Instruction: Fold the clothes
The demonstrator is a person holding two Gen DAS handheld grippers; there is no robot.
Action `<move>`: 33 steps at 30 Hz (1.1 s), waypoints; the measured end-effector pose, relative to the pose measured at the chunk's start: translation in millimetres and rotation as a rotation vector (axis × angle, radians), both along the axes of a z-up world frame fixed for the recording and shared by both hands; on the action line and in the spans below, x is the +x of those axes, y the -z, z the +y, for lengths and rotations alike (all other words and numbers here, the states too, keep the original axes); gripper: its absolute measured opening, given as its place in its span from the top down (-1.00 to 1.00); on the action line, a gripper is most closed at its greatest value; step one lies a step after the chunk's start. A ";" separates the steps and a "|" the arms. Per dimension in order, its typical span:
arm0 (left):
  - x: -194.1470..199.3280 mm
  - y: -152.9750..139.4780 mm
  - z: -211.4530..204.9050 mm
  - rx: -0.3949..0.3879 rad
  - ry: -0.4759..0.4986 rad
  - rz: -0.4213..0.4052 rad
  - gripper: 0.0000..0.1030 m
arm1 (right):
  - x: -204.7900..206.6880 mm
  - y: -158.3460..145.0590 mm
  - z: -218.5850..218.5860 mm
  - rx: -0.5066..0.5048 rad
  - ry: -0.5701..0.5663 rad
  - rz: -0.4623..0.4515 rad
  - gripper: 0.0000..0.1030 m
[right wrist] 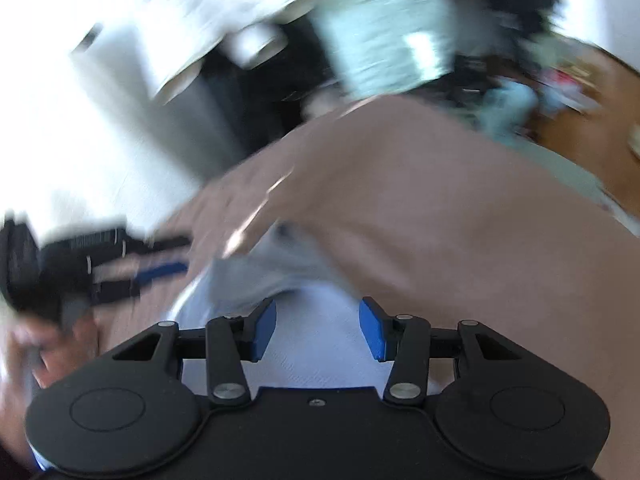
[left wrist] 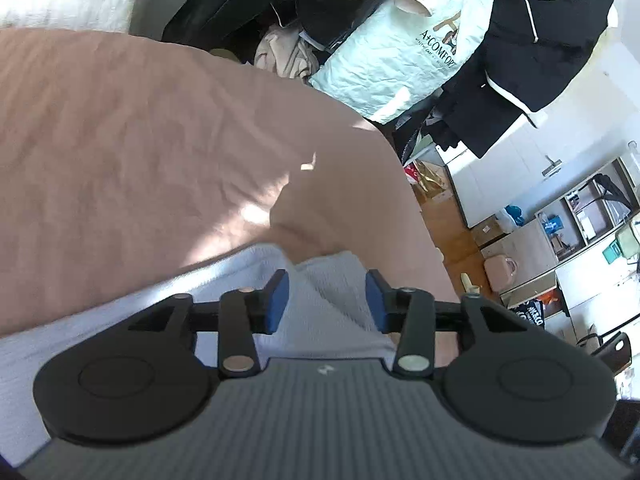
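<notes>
On the bed, in the left wrist view, a dusty-pink sheet (left wrist: 160,152) covers the mattress, wrinkled and lit by patches of sun. A pale blue garment (left wrist: 332,300) lies at the near edge of it, and a raised fold of its cloth runs up between the blue pads of the left gripper (left wrist: 326,300). The jaws stand apart and the pads do not press on the fold. Beyond the bed a dark rack is heaped with clothes: a black jacket (left wrist: 532,52) with white piping and a mint-green bag (left wrist: 404,60) printed "A+COMFORT", with smaller lettering under it too fine to read. To the right are a wooden floor (left wrist: 452,216), white cabinets and open shelves of clutter.

In the right wrist view everything past the tool is smeared with motion blur. The right gripper (right wrist: 318,328) hangs over the same garment (right wrist: 316,344), which lies flat on the sheet (right wrist: 460,220); its jaws are apart and grip nothing. At the left edge the other gripper (right wrist: 160,270) shows as a dark blur with a blue pad, above part of a hand (right wrist: 52,344). No writing can be read here.
</notes>
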State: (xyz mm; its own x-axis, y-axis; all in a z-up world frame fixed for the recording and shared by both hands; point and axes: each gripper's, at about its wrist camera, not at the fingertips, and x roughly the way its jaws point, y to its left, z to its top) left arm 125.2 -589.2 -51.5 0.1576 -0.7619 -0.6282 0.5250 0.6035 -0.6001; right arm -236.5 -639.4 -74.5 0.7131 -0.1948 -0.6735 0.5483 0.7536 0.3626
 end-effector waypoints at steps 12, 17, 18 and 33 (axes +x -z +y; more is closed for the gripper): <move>-41.3 2.8 81.2 0.314 -0.006 -0.169 0.19 | 25.1 5.7 31.1 -0.323 -0.022 0.229 0.95; -67.6 5.2 132.2 0.361 0.018 -0.192 0.18 | -4.7 -15.5 17.5 -0.225 0.091 0.172 0.96; -73.4 7.2 143.1 0.364 0.028 -0.183 0.16 | -4.8 -11.0 16.6 -0.217 0.095 0.204 0.96; -142.7 45.0 268.4 0.347 0.036 -0.056 0.11 | -7.2 -6.3 22.2 -0.364 0.188 0.328 0.47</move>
